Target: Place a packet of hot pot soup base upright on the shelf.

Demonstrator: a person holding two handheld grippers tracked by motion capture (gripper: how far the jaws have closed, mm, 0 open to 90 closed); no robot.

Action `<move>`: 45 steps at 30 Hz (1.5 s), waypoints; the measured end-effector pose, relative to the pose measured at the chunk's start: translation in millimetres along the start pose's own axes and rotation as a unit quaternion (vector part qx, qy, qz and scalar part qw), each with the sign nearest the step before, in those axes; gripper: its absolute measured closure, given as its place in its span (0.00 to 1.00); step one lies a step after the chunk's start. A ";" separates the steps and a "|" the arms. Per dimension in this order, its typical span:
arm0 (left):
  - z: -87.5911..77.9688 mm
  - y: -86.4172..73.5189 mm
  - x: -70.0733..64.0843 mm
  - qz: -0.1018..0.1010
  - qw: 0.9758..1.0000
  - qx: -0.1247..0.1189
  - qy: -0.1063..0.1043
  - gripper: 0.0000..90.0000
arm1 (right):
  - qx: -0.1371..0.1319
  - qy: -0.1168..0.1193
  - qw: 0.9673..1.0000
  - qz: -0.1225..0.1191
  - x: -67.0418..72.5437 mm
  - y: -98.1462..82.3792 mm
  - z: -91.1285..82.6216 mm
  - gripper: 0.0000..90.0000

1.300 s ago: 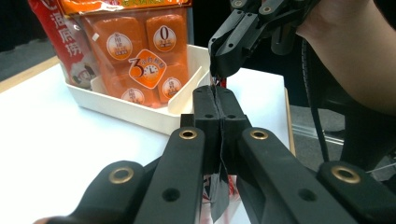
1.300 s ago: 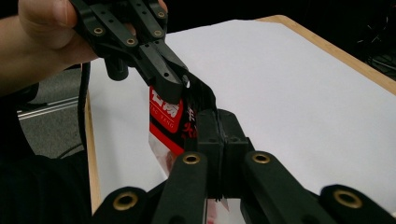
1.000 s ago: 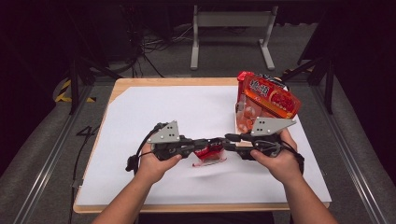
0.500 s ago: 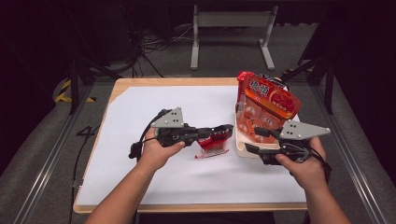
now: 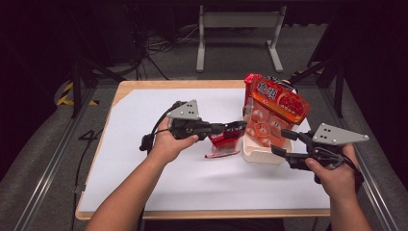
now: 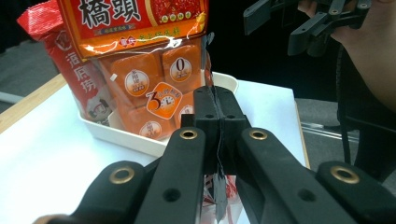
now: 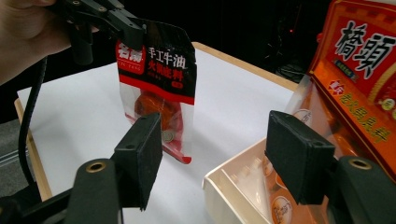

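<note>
The right gripper (image 5: 283,143) sits nearest, at the table's (image 5: 192,192) right edge in the high view, its jaws wide apart after just opening, with nothing between them; its pads stand just beside the near right corner of the white tray (image 5: 260,153). In the right gripper view the two pads (image 7: 140,156) frame the pouch (image 7: 161,88) on one side and the tray's corner (image 7: 224,179) on the other. Farther in, the left gripper (image 5: 235,128) is clamped on the pouch's (image 5: 224,141) top edge, holding it up so that it hangs above the white sheet (image 5: 159,183), just left of the tray. In the left gripper view the jaws meet on the thin film (image 6: 219,182). Behind, the big orange bag (image 5: 275,103) stands upright in the tray, leaning slightly, with a red bag (image 6: 70,70) beside it.
</note>
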State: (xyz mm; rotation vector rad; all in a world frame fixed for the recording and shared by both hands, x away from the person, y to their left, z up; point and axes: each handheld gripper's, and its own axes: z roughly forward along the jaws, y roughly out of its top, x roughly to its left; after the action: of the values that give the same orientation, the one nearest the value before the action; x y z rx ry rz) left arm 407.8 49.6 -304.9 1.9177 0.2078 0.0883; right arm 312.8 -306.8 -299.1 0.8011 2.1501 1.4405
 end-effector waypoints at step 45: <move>71.9 42.6 36.3 0.057 0.993 -0.011 -0.103 1.00 | -0.022 -0.059 0.997 0.034 -7.8 -19.4 -59.4 0.40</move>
State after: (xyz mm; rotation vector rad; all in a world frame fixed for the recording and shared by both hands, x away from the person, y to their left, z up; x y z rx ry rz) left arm 459.4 -24.3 -291.6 1.9014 -0.0410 -0.0311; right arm 276.7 -358.2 -295.1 0.9275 2.0141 1.4311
